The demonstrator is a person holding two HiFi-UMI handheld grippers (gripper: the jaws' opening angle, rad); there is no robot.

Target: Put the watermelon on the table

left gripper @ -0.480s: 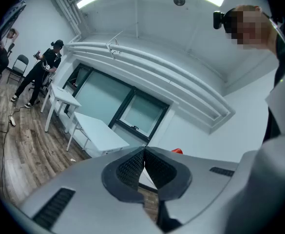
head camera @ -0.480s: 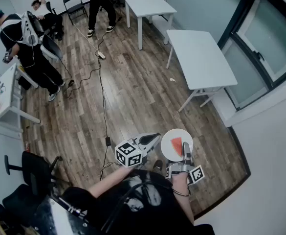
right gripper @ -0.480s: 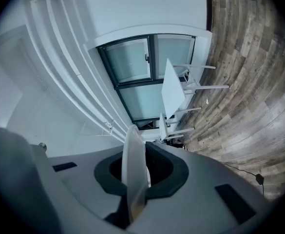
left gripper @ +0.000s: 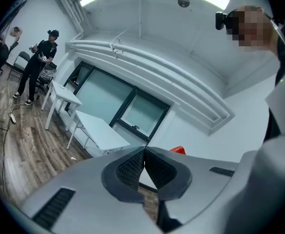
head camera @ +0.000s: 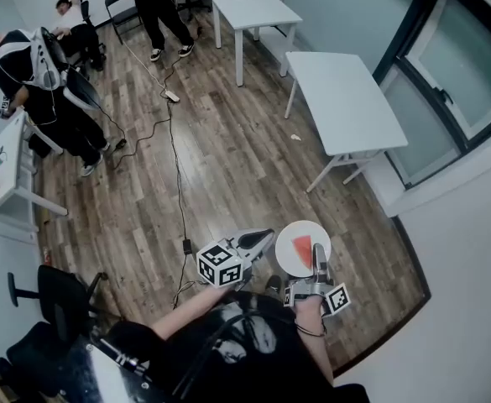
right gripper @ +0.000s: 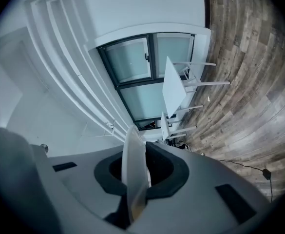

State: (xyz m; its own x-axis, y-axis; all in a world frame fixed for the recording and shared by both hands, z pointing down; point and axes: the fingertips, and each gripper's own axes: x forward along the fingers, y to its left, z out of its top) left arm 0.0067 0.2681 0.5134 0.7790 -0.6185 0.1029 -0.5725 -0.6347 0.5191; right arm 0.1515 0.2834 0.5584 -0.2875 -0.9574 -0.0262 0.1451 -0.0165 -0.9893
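A red watermelon slice [head camera: 301,245] lies on a round white plate [head camera: 287,257] held above the wooden floor in the head view. My right gripper [head camera: 319,260] is shut on the plate's near rim. In the right gripper view the plate [right gripper: 132,160] stands edge-on, clamped between the dark pads of the right gripper [right gripper: 140,165]. My left gripper [head camera: 260,240] hovers just left of the plate, apart from it. In the left gripper view the left gripper [left gripper: 144,153] has its pads touching with nothing between them, and a red tip of the watermelon [left gripper: 180,150] peeks over the right jaw.
A long white table [head camera: 342,99] stands ahead by the window, with a second white table [head camera: 253,7] beyond it. Two people [head camera: 35,70] stand at the far left and far end. A cable [head camera: 174,141] runs along the floor. A black chair [head camera: 60,296] is near my left.
Both grippers and the plate keep their places. The people at the far end and left of the room have shifted slightly.
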